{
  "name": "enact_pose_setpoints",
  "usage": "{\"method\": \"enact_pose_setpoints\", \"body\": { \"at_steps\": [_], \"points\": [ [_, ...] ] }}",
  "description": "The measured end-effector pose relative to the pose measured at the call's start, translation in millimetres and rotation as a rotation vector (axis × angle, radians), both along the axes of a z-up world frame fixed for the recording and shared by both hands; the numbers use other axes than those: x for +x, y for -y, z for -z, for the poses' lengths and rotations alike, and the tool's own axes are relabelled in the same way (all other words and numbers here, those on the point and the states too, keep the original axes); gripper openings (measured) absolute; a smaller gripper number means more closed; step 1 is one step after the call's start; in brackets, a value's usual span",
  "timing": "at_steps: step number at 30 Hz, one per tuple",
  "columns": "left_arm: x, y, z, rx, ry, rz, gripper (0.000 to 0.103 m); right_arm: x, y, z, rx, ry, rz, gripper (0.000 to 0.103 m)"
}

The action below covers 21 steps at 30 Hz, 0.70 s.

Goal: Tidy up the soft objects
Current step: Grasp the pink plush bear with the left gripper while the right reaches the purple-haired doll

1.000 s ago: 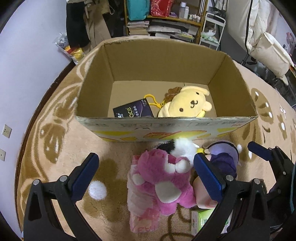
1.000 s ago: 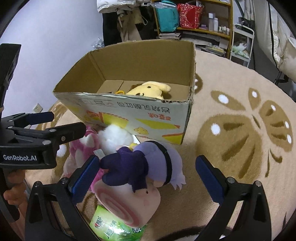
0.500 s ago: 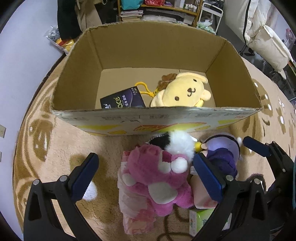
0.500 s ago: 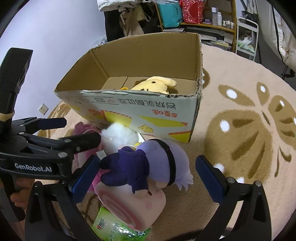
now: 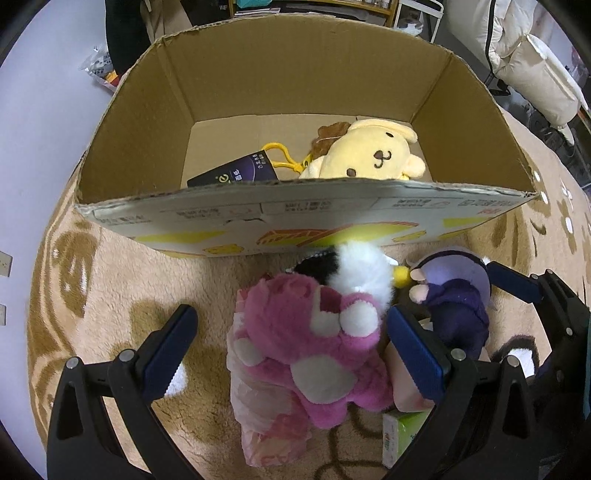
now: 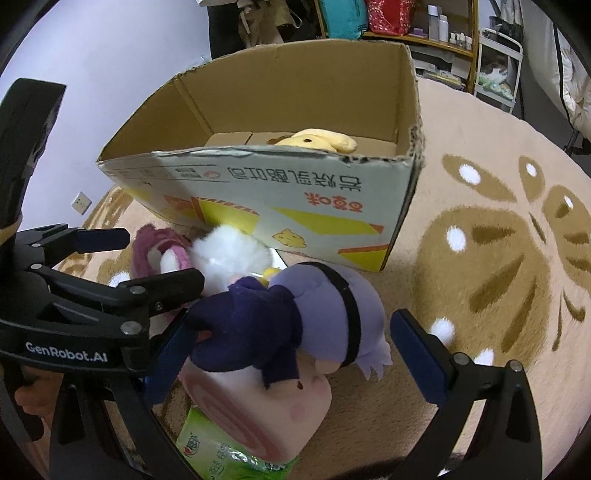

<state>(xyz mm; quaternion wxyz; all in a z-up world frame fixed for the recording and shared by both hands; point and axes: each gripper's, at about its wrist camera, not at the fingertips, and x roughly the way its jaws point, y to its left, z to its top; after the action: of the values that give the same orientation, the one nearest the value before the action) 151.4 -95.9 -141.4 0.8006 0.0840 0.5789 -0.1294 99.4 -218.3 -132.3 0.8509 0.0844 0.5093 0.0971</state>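
An open cardboard box [image 5: 306,225] [image 6: 280,206] stands on the rug and holds a yellow dog plush [image 5: 369,155] [image 6: 317,140] and a dark packet [image 5: 236,173]. In front of it lies a pile: a pink bear plush [image 5: 317,332] [image 6: 155,247], a white fluffy toy [image 5: 362,269] [image 6: 225,254], a purple doll [image 5: 454,295] [image 6: 295,317], a pink roll cushion [image 6: 258,402] and a green tissue pack [image 6: 221,454]. My left gripper [image 5: 291,354] is open, its fingers either side of the pink bear. My right gripper [image 6: 295,365] is open around the purple doll.
A beige rug with brown patterns [image 6: 498,258] covers the floor. A pink plastic bag [image 5: 269,421] lies under the bear. Shelves [image 6: 406,22] and white bedding [image 5: 535,74] stand behind the box. A wall with sockets [image 6: 81,201] is at left.
Both grippers have moved forward and down toward the pile and the box. Both stay open.
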Motion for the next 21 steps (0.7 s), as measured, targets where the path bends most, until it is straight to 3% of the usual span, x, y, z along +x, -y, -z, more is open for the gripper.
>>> {"method": "enact_pose_setpoints", "body": {
  "at_steps": [4,14,21],
  "points": [
    [1,-1,3,0.0,-0.007,0.005,0.1,2,0,4,0.002,-0.014,-0.002,0.103],
    [6,-7,20,-0.041,-0.073,-0.01,0.071,4,-3,9,-0.023,-0.01,0.0,0.103],
    [5,-7,21,-0.047,-0.061,-0.003,0.065,3,-2,8,-0.024,-0.003,0.013,0.103]
  ]
}}
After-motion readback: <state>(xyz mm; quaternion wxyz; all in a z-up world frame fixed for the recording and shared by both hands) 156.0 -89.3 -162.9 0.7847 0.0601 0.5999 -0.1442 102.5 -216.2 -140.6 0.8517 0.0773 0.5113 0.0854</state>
